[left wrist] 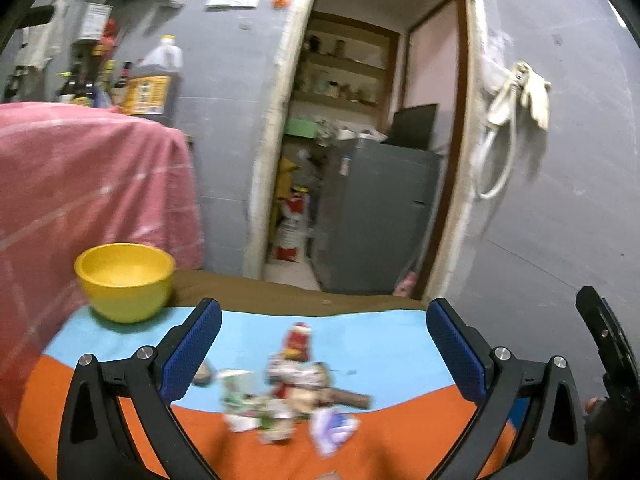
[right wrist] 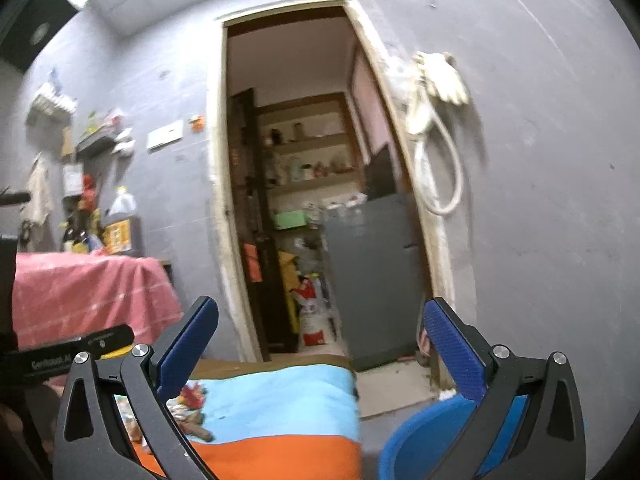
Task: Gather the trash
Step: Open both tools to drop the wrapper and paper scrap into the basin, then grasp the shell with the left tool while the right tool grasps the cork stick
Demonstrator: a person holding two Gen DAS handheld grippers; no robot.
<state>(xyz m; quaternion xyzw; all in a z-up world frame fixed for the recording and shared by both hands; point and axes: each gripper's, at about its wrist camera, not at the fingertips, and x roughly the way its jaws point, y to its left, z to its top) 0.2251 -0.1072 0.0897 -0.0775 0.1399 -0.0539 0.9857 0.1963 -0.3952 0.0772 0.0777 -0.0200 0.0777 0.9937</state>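
The left gripper [left wrist: 324,344] with blue ribbed pads is hovering wide open and empty over a heap of crumpled wrappers and scraps [left wrist: 288,396] lying on the blue-and-orange cloth [left wrist: 384,344]. The right gripper [right wrist: 320,344] is also gaping empty, pointing toward the doorway. Loose pieces risk scattering short of the yellow plastic bowl [left wrist: 125,280].

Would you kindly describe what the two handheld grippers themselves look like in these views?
Both look alike. The left gripper and the right gripper each have a black angular frame with triangular cut-outs and silver round bolts at the pivots. Their jaws carry flat blue pads with a fine dimpled texture. No cables or sleeves show.
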